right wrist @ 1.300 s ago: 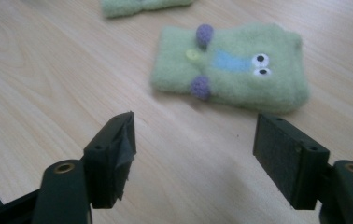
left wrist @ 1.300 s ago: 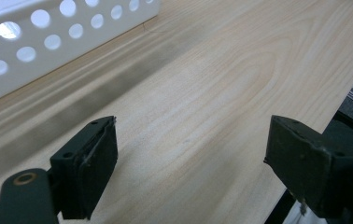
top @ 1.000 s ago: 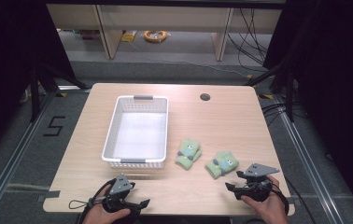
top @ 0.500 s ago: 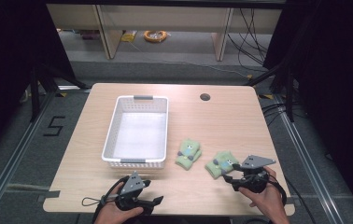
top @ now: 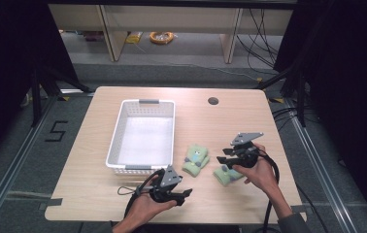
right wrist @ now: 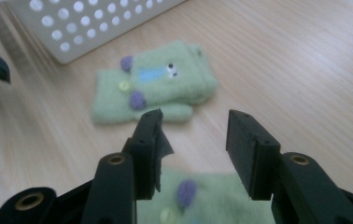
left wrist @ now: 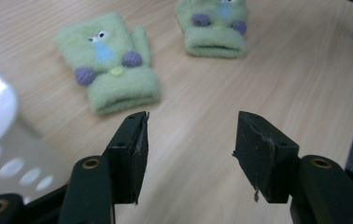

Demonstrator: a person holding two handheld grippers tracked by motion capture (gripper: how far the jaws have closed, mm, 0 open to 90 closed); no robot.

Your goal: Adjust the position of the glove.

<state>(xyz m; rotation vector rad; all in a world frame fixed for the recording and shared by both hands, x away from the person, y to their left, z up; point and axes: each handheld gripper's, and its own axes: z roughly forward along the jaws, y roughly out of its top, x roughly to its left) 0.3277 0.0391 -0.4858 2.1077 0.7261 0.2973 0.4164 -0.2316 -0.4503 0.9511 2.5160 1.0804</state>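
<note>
Green fleece mittens: high view, far mitten (top: 195,159) between both grippers, near mitten (top: 227,174) under right gripper (top: 226,156), basket (top: 116,141) handy beside them. Left gripper (left wrist: 189,142): fingers half-wide, closing, empty, mitten just ahead. Right gripper (right wrist: 193,144): fingers narrowing over near mitten, not gripping. No readable writing; floor mark "5" (top: 55,131).

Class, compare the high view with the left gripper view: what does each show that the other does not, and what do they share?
High view, not the other: the basket's whole rim, the hole in the table, a painted 5 on the floor and an orange coil by the shelves.
Left gripper view, not the other: close detail on the nearer mitten, namely its eyes, blue patch, purple bobbles and yellow dot.
Shared: the nearer mitten and the farther mitten, both green, lying apart on the table beside the white basket.
</note>
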